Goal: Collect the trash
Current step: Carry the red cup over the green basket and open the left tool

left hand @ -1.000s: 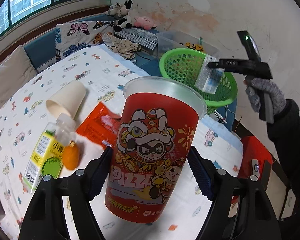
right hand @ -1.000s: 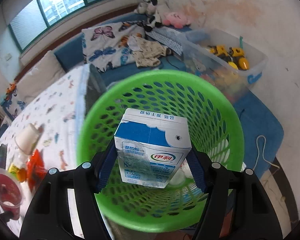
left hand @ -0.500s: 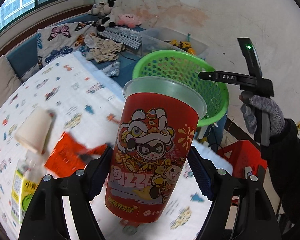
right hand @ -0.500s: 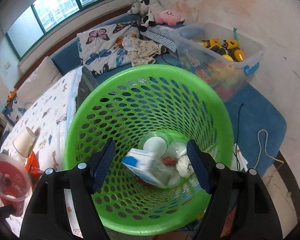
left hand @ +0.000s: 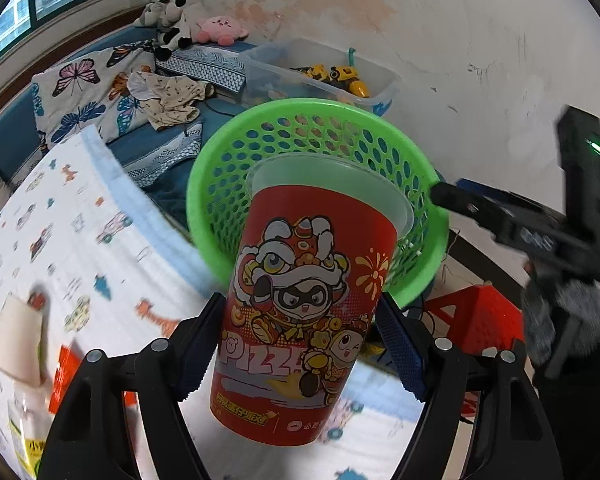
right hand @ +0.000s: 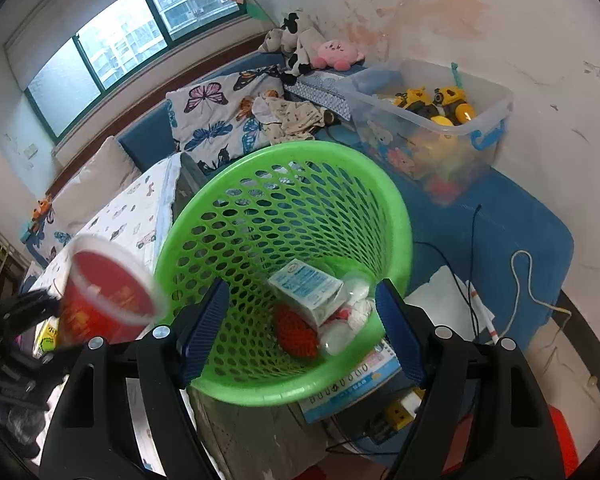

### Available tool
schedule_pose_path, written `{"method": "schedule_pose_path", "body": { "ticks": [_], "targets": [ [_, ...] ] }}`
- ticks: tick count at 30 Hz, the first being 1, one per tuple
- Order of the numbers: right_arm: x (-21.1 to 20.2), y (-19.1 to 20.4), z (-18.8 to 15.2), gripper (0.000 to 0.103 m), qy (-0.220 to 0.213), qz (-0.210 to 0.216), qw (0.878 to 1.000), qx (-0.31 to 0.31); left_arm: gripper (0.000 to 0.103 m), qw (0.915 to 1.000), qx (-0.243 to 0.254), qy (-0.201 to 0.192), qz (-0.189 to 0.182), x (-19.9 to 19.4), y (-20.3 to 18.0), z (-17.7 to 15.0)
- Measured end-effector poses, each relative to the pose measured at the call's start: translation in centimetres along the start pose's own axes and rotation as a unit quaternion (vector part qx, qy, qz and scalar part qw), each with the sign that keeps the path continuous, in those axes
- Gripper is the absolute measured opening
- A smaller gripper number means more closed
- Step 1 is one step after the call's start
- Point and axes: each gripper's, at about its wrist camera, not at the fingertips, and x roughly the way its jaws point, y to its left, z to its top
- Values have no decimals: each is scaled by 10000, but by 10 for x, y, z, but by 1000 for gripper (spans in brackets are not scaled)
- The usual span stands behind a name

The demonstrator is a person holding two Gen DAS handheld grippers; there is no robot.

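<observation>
Left gripper (left hand: 300, 344) first: its blue pads are clamped on the red cup (left hand: 304, 312), upright, clear rim on top, no slack showing on either side. A second ago that cup sat over the bed sheet (left hand: 80, 240) with the basket (left hand: 312, 120) off in the distance; now the green rim is right behind the cup and fills the middle of the view. So the cup is on its way in, not yet over the opening by my reading.

Right gripper (right hand: 302, 320) now: jaws are opening, and nothing is between them. A second ago they pinched a blue-and-white carton (right hand: 306, 292); half a second ago it was tumbling, and now it lies at the bottom of the basket (right hand: 284, 160) among a red ball (right hand: 296, 330) and some white scraps. One item down.

From the right view the cup (right hand: 108, 292) is blurred at the left, just beside the basket rim, with the left gripper (right hand: 18, 308) holding it. From the left view the right gripper (left hand: 512, 224) hangs past the far side of the rim, gloved hand (left hand: 560, 312) below it, and it may be in the cup's way.

Out on the sheet a paper cup (left hand: 16, 344), a red wrapper (left hand: 62, 376) and a yellow-green carton (left hand: 28, 448) wait, so there is more to collect.
</observation>
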Motion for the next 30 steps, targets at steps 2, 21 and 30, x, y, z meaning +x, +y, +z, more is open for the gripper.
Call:
{"method": "schedule_pose_path", "body": {
  "ticks": [2, 21, 30],
  "targets": [
    [-4, -3, -2, 77, -44, -15, 10000, 14, 73, 10000, -41, 75, -36, 10, -1, 8],
    [-21, -11, -14, 77, -151, 109, 9996, 228, 85, 9982, -546, -60, -230, 15, 5, 14],
    [-26, 11, -26, 77, -103, 294, 9995, 69, 85, 9954, -807, -486, 171, -36, 31, -35]
  ]
}}
